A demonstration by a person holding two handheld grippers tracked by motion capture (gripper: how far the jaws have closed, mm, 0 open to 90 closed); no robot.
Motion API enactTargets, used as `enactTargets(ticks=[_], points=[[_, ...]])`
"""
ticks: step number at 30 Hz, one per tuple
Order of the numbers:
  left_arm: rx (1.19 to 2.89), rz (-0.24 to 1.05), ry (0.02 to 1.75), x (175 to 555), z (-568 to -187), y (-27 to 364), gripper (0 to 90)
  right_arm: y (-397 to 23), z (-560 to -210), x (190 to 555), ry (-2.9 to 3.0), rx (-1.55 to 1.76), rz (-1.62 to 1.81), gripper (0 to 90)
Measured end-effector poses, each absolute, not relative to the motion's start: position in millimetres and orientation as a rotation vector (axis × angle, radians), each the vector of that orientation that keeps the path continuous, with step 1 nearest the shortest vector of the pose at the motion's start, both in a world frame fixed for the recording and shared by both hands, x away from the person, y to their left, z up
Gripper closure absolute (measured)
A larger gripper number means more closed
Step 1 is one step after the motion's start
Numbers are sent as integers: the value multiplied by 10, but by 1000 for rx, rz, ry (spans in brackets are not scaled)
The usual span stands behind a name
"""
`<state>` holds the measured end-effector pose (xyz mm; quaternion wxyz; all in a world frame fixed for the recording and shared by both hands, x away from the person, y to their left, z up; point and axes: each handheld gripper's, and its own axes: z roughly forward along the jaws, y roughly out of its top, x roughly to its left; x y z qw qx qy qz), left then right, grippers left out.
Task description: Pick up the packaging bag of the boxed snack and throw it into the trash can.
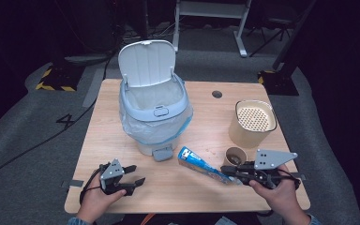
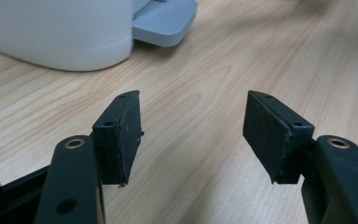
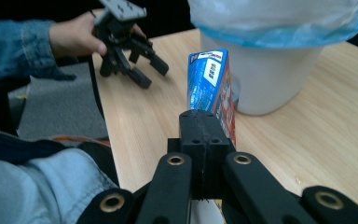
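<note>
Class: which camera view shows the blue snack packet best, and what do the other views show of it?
The right gripper view: the packet stands close, its blue printed face plain, pinched at the lower end by the right gripper. The high view shows the whole packet small, slanting beside the bin. The left gripper view looks at table and bin base.

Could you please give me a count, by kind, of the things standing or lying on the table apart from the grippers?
Pedal bin, lid up, bag-lined: 1
Blue snack packet, held by the right gripper: 1
Cream canister with a perforated insert: 1
Small brown cup: 1
Total: 4
</note>
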<state>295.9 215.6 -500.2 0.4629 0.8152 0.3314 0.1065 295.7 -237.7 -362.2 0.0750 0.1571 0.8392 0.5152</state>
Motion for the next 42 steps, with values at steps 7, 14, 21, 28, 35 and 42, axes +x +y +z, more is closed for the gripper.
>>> enactTargets(ticks=[7,14,21,28,35,42], points=[[2028,310,848,2961,-5005,2219,363,-2426,-3363,3007,2500,480,1589,900],[2100,331,878,2970,-5015,2230,353,-2454,-3080,3025,2484,468,1619,900],[2197,359,911,3011,-5034,2198,349,-2426,-2795,3021,2467,441,1635,900],[2189,367,939,3024,-5037,2197,331,-2337,-2427,3092,2430,413,1663,900],[2188,367,939,3024,-5038,2197,330,-2297,-2217,3177,2405,401,1701,900],[2191,372,935,3030,-5037,2199,329,-2169,-2018,3323,2407,395,1699,900]])
